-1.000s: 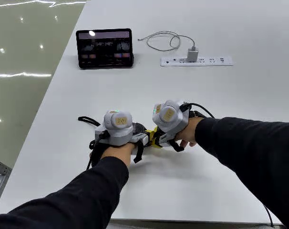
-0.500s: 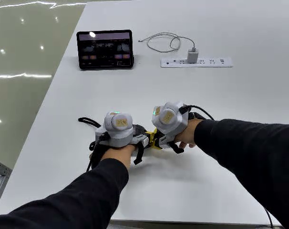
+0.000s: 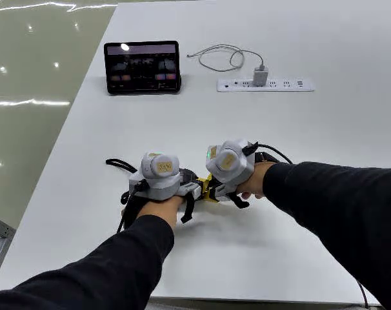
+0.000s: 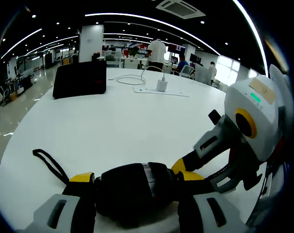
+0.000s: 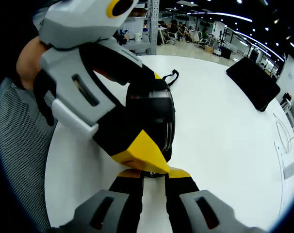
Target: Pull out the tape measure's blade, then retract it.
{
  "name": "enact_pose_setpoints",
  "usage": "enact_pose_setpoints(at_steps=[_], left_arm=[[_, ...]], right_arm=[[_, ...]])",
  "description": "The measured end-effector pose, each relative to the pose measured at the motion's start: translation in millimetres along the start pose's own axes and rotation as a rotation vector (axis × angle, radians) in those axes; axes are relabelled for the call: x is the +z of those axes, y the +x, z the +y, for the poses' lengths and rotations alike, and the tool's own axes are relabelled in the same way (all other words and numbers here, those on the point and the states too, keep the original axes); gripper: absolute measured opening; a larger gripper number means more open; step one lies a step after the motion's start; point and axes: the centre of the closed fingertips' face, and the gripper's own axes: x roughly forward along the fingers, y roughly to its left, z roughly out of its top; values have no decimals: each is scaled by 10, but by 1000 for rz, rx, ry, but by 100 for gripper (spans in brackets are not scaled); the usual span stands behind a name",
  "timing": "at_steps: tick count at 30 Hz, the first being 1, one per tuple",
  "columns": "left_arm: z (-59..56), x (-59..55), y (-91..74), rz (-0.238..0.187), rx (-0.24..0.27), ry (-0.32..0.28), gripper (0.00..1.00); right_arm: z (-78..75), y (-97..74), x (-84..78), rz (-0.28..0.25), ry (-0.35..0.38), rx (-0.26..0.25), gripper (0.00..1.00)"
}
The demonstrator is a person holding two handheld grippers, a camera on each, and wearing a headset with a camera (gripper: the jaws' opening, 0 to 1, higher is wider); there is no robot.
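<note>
Tape measure (image 4: 137,187) at white table (image 3: 260,129), glossy floor (image 3: 28,97) alongside.

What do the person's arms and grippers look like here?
The left gripper and right gripper have rounded grey housings with a yellow label, a green light, black jaws with yellow tips and black straps. A black cable leaves the right one. Sleeves are long and black.

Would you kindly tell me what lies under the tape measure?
The white table lies beneath the tape measure, which is clamped in the left claw; the case hides whether it touches the surface.
</note>
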Motion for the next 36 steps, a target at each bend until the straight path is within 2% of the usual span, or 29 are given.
enact_pose_setpoints(at_steps=[3, 5, 9, 12, 14, 15, 16, 21, 27, 31, 32, 36], left_arm=[[0, 3, -1, -5, 0, 1, 65], [-2, 3, -3, -5, 1, 1, 65], [-2, 5, -2, -9, 5, 0, 65], [-3, 7, -3, -14, 6, 0, 65], [-4, 7, -5, -14, 7, 0, 65], [-5, 7, -5, -14, 7, 0, 65], [-6, 8, -4, -14, 7, 1, 65], [-6, 8, -6, -14, 8, -2, 66], [-2, 9, -26, -8, 10, -3, 65], [70, 30, -76, -25, 27, -34, 71], [82, 53, -92, -40, 29, -38, 75], [126, 96, -121, -52, 44, -38, 90]], right_arm=[[3, -4, 0, 0, -3, -4, 14], [3, -16, 10, -6, -37, -16, 15], [13, -48, 5, -17, -20, -8, 17], [26, -92, 46, -53, 6, 4, 27], [12, -96, 17, -47, 24, 3, 41], [43, -95, -22, -33, 66, 19, 47], [58, -97, -27, -36, 74, 31, 52], [78, -137, -60, -47, 89, 35, 65], [68, -170, -70, -54, 104, 25, 74], [65, -195, -79, -42, 137, 22, 81], [76, -204, -54, -54, 153, 23, 84], [93, -226, -47, -56, 156, 28, 89]])
